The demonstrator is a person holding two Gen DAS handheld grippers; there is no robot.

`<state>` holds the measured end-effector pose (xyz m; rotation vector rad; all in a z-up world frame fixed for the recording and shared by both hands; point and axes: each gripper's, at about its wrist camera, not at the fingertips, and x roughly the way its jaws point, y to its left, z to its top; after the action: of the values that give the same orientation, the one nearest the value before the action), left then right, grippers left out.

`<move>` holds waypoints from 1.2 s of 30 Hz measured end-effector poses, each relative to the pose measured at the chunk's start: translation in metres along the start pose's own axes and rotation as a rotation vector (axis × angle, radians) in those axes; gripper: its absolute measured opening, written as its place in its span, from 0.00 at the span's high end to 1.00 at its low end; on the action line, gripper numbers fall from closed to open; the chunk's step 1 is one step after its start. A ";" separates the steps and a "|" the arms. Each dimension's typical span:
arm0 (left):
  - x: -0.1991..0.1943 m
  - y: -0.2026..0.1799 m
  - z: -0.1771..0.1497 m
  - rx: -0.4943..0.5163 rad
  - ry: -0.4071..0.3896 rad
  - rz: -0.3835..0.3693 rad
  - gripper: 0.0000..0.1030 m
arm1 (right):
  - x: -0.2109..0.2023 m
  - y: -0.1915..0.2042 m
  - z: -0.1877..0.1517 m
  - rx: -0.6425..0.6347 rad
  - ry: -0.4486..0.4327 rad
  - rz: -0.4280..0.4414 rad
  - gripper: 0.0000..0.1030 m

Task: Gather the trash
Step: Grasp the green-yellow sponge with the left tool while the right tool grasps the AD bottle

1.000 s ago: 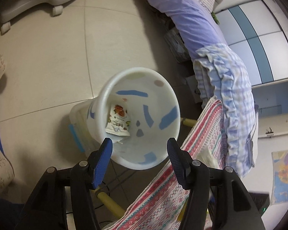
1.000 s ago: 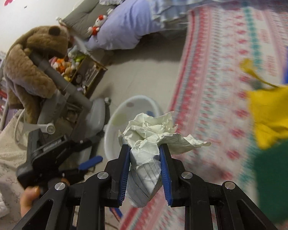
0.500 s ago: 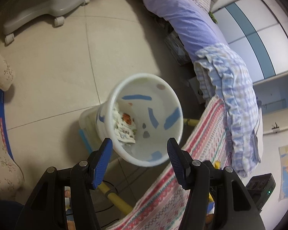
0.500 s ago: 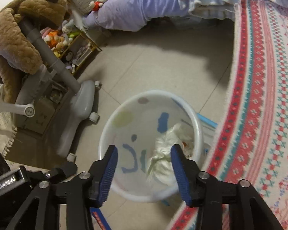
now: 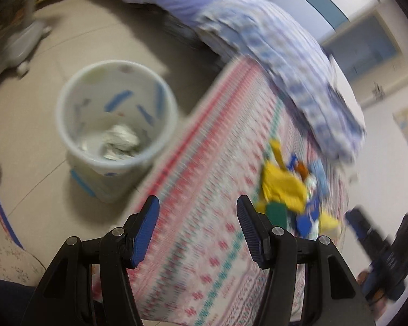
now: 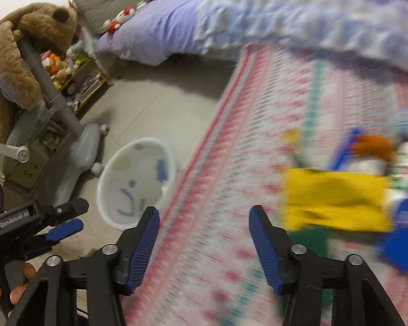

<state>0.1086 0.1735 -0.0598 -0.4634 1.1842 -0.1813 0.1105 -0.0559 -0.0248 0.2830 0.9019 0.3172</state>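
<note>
Crumpled white paper (image 5: 119,141) lies at the bottom of the round white plastic bin (image 5: 68,135), a smooth tapering tub with blue strokes and pale blots on its inner wall. From the left gripper (image 5: 197,228) the bin stands ahead and to the left, on the bare tiled floor (image 5: 24,108); from the right gripper (image 6: 204,237) it is likewise ahead and left, its rim just beyond the left blue pad.

More trash sits ahead and to the right of both claws: a loose heap of yellow, blue, green and orange wrappers (image 5: 288,190), badly blurred, so single pieces cannot be told apart. The heap rests on a woven cloth (image 5: 209,244) patterned in red, pink and teal bands, which fills the space under and between both pairs of fingers.

Beyond the cloth lies a bed with a lilac sheet (image 6: 160,32) and a frilled blue checked quilt (image 5: 285,68). A large brown plush dog (image 6: 19,54) is slumped over a grey wheeled stand to the far left of the right claw.

The left gripper points steeply down, its ribbed blue pads set well apart with nothing between them. The right gripper's jaws are opening, also empty, angled down over the cloth. In the right wrist view the left gripper shows at the lower left, a hand (image 6: 2,290) wrapped round its handle.
</note>
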 end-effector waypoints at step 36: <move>0.121 -0.146 -0.078 0.313 0.150 0.089 0.55 | -0.101 -0.194 -0.053 0.308 -0.025 -0.334 0.34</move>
<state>0.0970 -0.0217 -0.1211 -0.1236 1.2940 -0.3232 0.0380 -0.2674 -0.0554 0.4115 0.9558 -0.1361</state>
